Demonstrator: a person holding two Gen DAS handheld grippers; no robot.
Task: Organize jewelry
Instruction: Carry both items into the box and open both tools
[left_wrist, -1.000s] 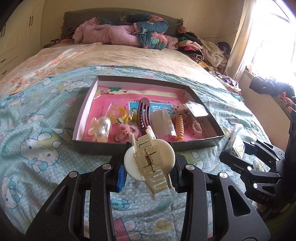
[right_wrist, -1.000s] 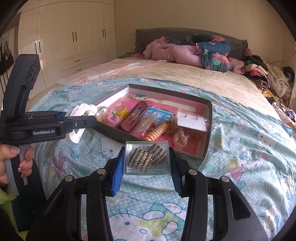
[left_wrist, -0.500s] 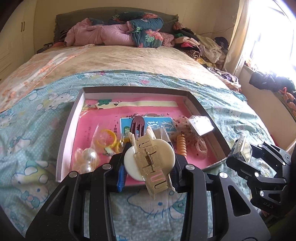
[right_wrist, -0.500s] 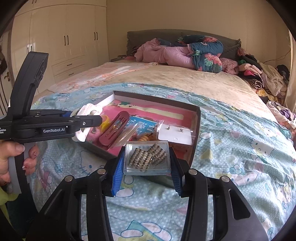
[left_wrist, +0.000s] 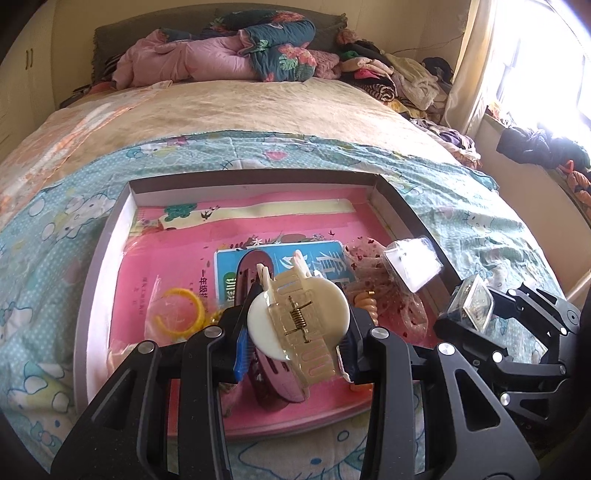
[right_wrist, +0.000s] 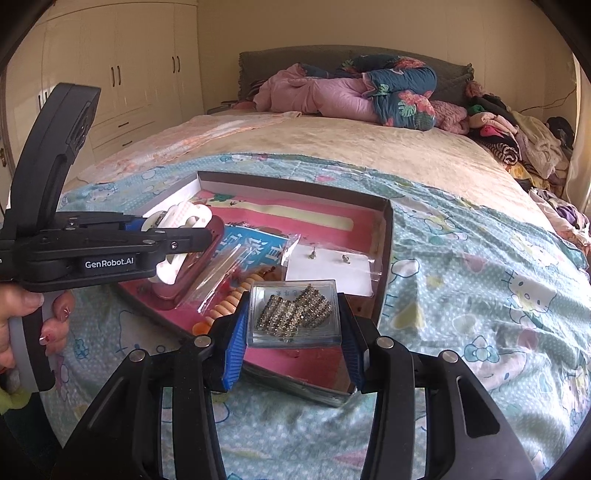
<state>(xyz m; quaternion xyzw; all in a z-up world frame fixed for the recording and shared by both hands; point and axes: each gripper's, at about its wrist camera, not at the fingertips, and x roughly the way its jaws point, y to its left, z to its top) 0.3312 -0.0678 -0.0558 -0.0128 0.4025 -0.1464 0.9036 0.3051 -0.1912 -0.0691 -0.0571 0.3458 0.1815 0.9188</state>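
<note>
My left gripper (left_wrist: 295, 332) is shut on a cream hair claw clip (left_wrist: 299, 317) and holds it over the near part of the shallow pink-lined box (left_wrist: 122, 206) on the bed. My right gripper (right_wrist: 293, 325) is shut on a small clear case of rhinestone earrings (right_wrist: 293, 314) and holds it above the box's near right corner (right_wrist: 386, 258). The right gripper with the case also shows at the right in the left wrist view (left_wrist: 472, 306). In the box lie a maroon hair clip (left_wrist: 251, 269), a yellow ring (left_wrist: 181, 310), an orange coil tie (left_wrist: 365, 306) and a bagged earring card (right_wrist: 328, 269).
The box sits on a Hello Kitty sheet (right_wrist: 480, 295). Folded quilts (right_wrist: 369, 92) lie at the bed's head and a pile of clothes (right_wrist: 517, 136) at the far right. White wardrobes (right_wrist: 122, 85) stand at the left. A hand (right_wrist: 22, 317) holds the left gripper's handle.
Both grippers have moved forward toward the box and now hang over it, each still holding its item. The box looks larger and closer in both views.
</note>
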